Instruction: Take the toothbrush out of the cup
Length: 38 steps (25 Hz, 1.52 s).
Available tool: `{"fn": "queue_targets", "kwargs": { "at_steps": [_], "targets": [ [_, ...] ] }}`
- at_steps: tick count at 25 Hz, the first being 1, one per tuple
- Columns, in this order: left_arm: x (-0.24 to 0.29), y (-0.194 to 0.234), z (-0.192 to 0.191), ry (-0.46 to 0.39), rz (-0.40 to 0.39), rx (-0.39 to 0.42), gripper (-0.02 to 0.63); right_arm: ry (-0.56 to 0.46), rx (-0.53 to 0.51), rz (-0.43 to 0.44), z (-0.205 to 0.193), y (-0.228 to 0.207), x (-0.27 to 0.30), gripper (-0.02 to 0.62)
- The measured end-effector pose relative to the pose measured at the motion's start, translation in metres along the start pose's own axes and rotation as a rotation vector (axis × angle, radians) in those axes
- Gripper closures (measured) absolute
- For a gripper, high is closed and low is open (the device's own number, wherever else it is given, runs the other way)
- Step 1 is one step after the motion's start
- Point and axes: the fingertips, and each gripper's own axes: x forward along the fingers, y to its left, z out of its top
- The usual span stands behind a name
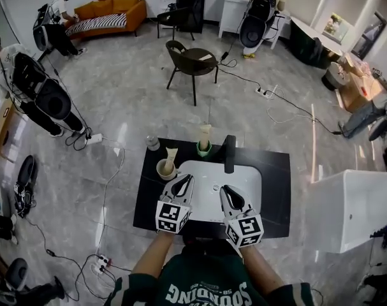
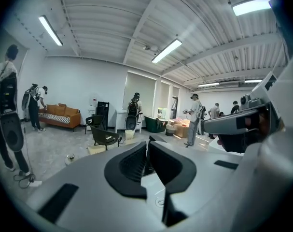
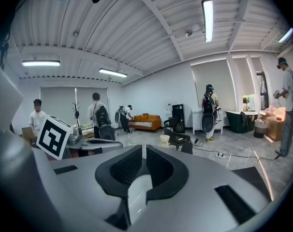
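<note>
Readable text: one item only.
Green shirt (image 1: 180,284) has white lettering (image 1: 207,293), upside down in head view, looks like "SOUNDING"; nothing else legible.

A glossy grey tiled floor (image 1: 129,101) spreads beneath white walls (image 2: 78,88) and a ribbed ceiling (image 2: 112,23) lit by strip lights (image 2: 166,51). An orange sofa (image 1: 113,6) (striped throw (image 1: 104,23) on its seat) stands far back; a dark chair (image 1: 192,62) sits mid-room.
</note>
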Motion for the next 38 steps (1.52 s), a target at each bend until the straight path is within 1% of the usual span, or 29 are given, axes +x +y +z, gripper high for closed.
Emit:
{"fn": "queue_targets", "kwargs": {
  "at_steps": [3, 5, 7, 9, 13, 19, 23, 28, 38],
  "targets": [
    [0.010, 0.000, -0.002, -0.001, 0.010, -0.002, 0.582, 0.000, -0.010, -0.002, -0.001, -0.006, 0.001, 0.552],
    [0.018, -0.002, -0.006, 0.012, 0.007, -0.008, 0.524, -0.002, -0.008, -0.005, -0.002, -0.012, 0.002, 0.552],
    [0.026, -0.002, -0.009, 0.023, 0.007, -0.016, 0.488, -0.007, -0.002, -0.008, -0.001, -0.018, 0.003, 0.552],
    [0.035, 0.000, -0.008, 0.024, 0.016, -0.022, 0.471, -0.010, 0.002, -0.009, 0.001, -0.023, 0.005, 0.552],
    [0.059, 0.004, -0.005, 0.023, 0.041, -0.008, 0.428, -0.008, 0.002, -0.003, 0.004, -0.032, 0.008, 0.552],
    [0.102, 0.005, -0.013, 0.057, 0.036, -0.021, 0.372, -0.008, -0.020, 0.021, 0.011, -0.043, 0.014, 0.552],
    [0.126, 0.015, -0.017, 0.066, 0.062, -0.065, 0.354, 0.001, -0.027, 0.025, 0.011, -0.054, 0.023, 0.552],
    [0.158, 0.030, -0.027, 0.098, 0.103, -0.086, 0.353, 0.026, -0.025, 0.023, 0.004, -0.075, 0.035, 0.552],
    [0.209, 0.055, -0.051, 0.180, 0.143, -0.090, 0.353, 0.079, 0.003, 0.030, -0.011, -0.107, 0.058, 0.552]
  ]
}}
